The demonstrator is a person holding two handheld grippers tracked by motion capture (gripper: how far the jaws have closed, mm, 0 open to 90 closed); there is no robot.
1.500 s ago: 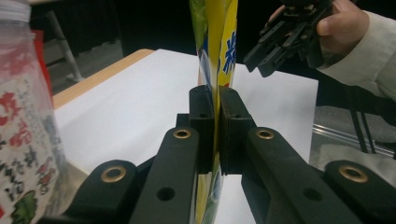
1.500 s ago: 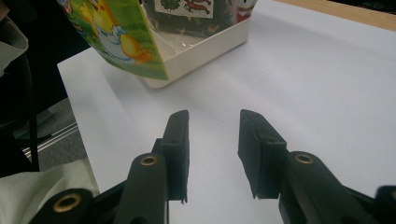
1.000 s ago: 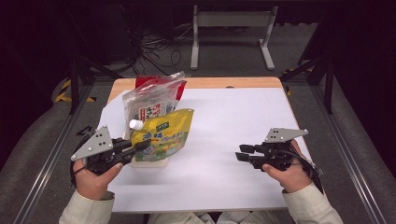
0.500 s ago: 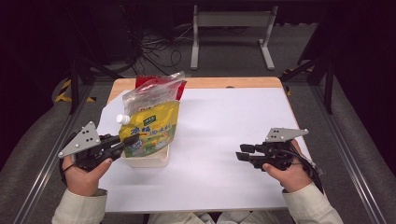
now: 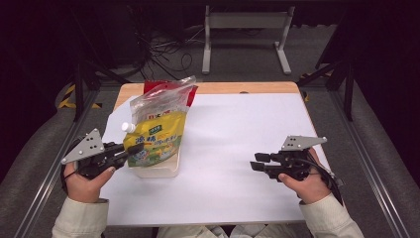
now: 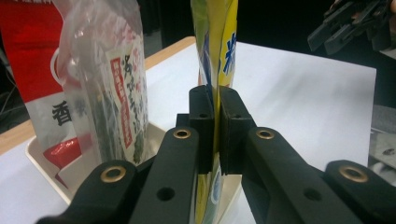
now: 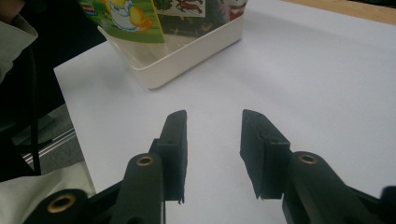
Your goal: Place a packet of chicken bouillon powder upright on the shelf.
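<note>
1. So, the white tray (image 5: 157,171) at the desk's (image 5: 237,148) left side holds 3 upright packs: a yellow spouted pouch (image 5: 156,139), a clear bag (image 5: 163,101) and a red pack (image 5: 153,87) behind.
2. Left gripper (image 5: 130,150) has its fingers clenched on the yellow pouch's edge.
3. Right gripper (image 5: 257,162) hangs released, well apart.
4. Left gripper view shows the pinch close up; right gripper view shows the tray's bare floor.

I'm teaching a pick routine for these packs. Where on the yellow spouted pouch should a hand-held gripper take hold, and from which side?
Probably the flat side edge of the yellow spouted pouch, approached from the person's left. It stands upright in the white tray, so its thin edge faces that way and fits between the jaws. The left hand-held gripper is shut on that edge now. Avoid the white spout cap: round and small.
</note>
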